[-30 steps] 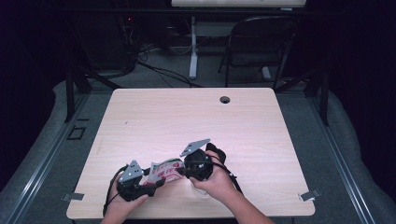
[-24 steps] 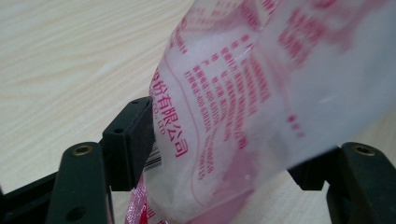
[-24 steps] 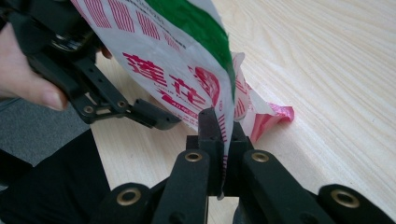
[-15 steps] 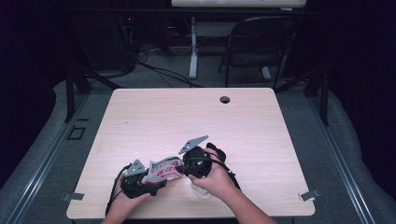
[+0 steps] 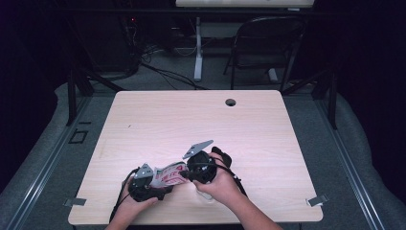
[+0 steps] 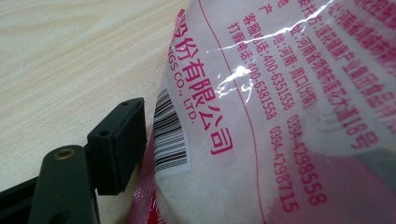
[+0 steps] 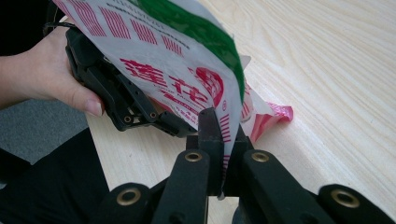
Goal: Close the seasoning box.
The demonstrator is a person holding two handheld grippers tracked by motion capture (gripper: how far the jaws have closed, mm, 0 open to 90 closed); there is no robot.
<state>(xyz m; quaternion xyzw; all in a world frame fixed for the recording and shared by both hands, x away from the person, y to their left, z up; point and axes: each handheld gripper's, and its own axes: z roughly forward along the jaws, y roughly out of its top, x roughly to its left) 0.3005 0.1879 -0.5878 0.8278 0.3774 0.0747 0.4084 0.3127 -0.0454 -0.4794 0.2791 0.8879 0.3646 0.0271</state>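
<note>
Bag (image 5: pixel 168 174) lifted off surface (image 5: pixel 201 120): R gripper (image 7: pixel 223 140) clamped on its edge, L gripper (image 5: pixel 146 184) grip can't tell. Opening or setting down left.

- High view: fixed above the near edge of the tabletop (image 5: pixel 268 124), facing forward and down, far enough to take in all four corners.
- Left gripper view: very close on the packet (image 6: pixel 280 116), looking low across the wood grain.
- Right gripper view: close, along its own jaws toward the left gripper (image 7: pixel 126 100).
- Shared by all: the packet near the front edge.
</note>
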